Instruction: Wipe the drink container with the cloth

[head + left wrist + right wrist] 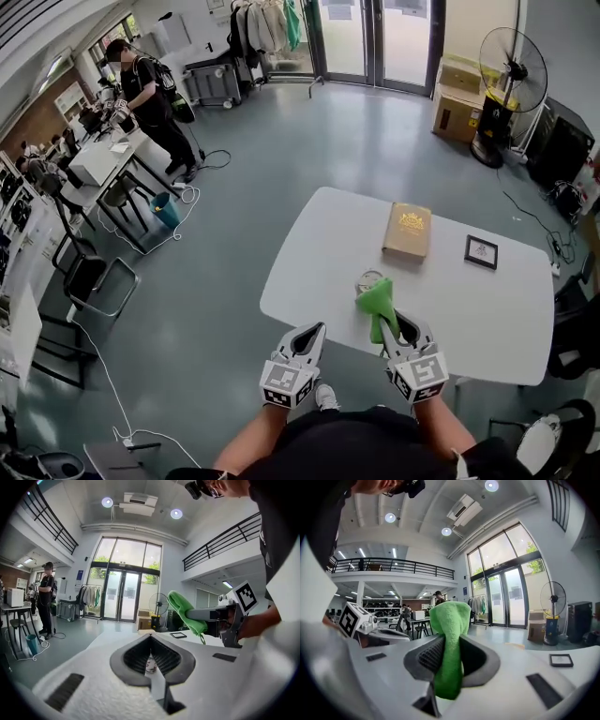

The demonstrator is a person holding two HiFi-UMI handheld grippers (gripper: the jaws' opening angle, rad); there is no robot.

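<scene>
Drink container [368,279] stands near the front edge of the white table [487,319]. Left of it, off the table's edge, the left gripper [313,331] hangs with its jaws together and nothing in them. The right gripper [389,328] is clamped on a green cloth [375,300], whose bunched top sits just beside the container; contact is unclear. Farther back lie a tan book [407,231] and, to its right, a small black frame [481,251].

cloth [377,303] hides most of the drink container [367,278].
</scene>
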